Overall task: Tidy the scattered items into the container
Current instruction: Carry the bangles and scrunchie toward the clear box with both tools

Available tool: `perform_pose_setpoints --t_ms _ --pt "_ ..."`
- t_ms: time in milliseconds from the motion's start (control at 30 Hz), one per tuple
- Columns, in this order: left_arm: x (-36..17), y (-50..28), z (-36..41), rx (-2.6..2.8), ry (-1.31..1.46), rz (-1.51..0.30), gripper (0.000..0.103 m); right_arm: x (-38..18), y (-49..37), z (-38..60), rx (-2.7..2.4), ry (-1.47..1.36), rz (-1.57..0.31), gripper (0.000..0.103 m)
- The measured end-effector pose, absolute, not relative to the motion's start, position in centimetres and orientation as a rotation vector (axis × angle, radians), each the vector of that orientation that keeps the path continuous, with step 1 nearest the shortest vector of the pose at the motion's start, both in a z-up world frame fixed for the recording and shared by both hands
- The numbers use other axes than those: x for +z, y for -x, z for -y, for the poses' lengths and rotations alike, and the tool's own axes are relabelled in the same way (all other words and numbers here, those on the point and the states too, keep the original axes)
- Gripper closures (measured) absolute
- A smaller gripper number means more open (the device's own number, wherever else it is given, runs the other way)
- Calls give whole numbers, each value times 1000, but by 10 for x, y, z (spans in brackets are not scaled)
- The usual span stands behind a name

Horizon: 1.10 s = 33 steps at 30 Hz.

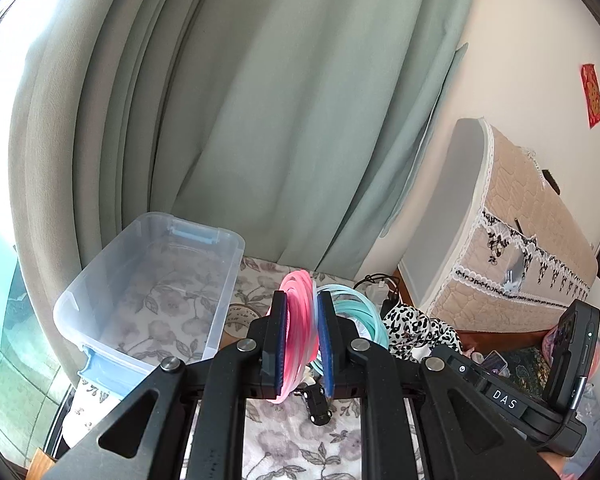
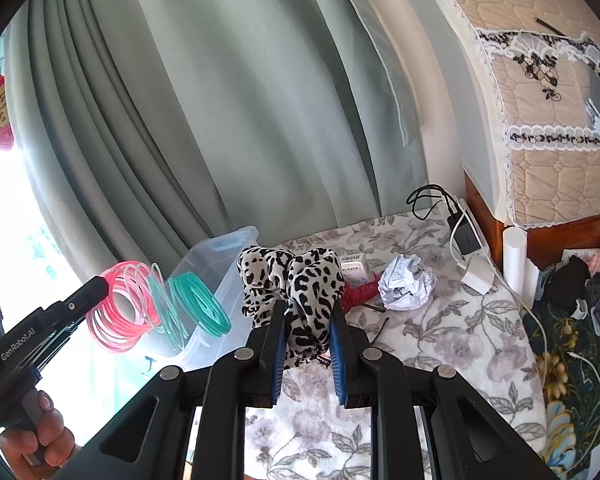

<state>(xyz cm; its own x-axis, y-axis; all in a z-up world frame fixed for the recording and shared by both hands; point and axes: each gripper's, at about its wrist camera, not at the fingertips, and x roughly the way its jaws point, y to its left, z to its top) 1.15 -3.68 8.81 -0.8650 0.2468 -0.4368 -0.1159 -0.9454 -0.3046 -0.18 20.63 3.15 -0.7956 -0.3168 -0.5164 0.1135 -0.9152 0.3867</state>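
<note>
My left gripper (image 1: 302, 304) is shut on a pink and teal plastic spring coil (image 1: 300, 332), held in the air to the right of the clear plastic bin (image 1: 100, 280). The coil also shows in the right wrist view (image 2: 160, 304), stretched out in front of the bin (image 2: 220, 256). My right gripper (image 2: 306, 312) is shut on a leopard-print cloth (image 2: 292, 280), held above the floral tablecloth. The cloth also shows in the left wrist view (image 1: 416, 328). The bin looks empty.
On the floral tablecloth (image 2: 440, 320) lie a crumpled white paper ball (image 2: 406, 282), a small white box (image 2: 354, 266), a red item (image 2: 360, 294), a charger with cables (image 2: 466, 240) and a small black toy car (image 1: 318, 404). Green curtains hang behind. A quilt-covered appliance (image 2: 540, 120) stands right.
</note>
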Motion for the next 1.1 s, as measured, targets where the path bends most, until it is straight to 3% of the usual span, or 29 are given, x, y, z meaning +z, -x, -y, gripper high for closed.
perform_pose_setpoints --t_ms 633,1100 --pt "102 -35 91 2945 592 519 88 63 -5 -141 -2669 -787 340 82" --pt "65 -18 138 2994 682 653 88 42 26 -82 -2567 -890 215 82"
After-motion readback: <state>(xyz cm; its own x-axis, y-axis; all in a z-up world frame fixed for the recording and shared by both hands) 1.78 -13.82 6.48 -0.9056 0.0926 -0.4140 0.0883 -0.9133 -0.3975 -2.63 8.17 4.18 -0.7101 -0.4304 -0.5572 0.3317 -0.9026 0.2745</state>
